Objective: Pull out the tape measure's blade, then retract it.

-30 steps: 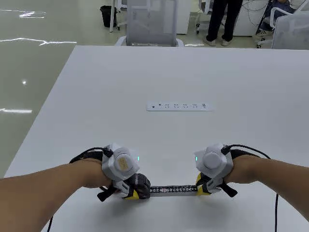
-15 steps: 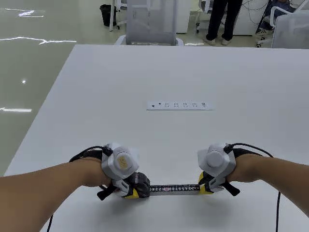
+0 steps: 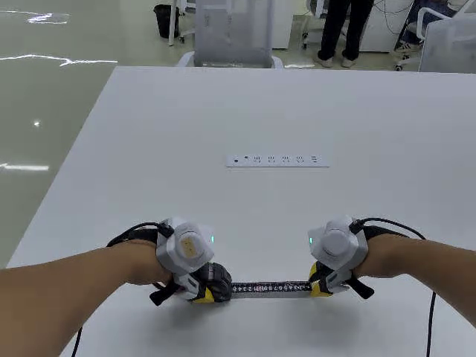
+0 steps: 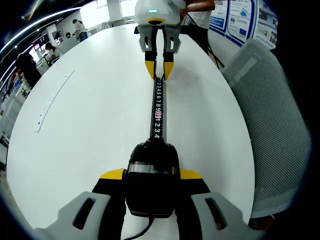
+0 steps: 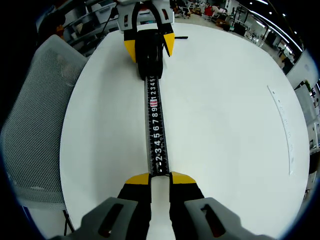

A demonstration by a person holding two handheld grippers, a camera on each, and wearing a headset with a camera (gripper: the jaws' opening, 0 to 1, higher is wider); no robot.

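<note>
Position: case (image 4: 151, 185) low on the white tabletop (image 3: 260, 104), on the person's side of the power strip (image 3: 277, 161) and a little to its left, well apart from it.

Left tool (image 3: 202, 288): jaws closed in on the two sides of the case, which is gripped between the yellow tips. The dark body of the case sits deep in the jaws, mouth facing away toward the other tool.

Blade (image 5: 155, 125): drawn out of the case in a straight line toward the right, running roughly parallel to the strip's long side. Printed numerals face up, with a red mark partway along. Whether it touches the tabletop or hangs just above it cannot be told.

Right tool (image 5: 160, 178): jaws nearly together, pinching the free end of the blade between the yellow tips. It lies nearer the person than the strip's right end.

Beyond the strip, at the far edge of the tabletop, is a mesh-backed chair (image 3: 230, 33). Past it, people's legs (image 3: 342, 30) on a glossy floor.
</note>
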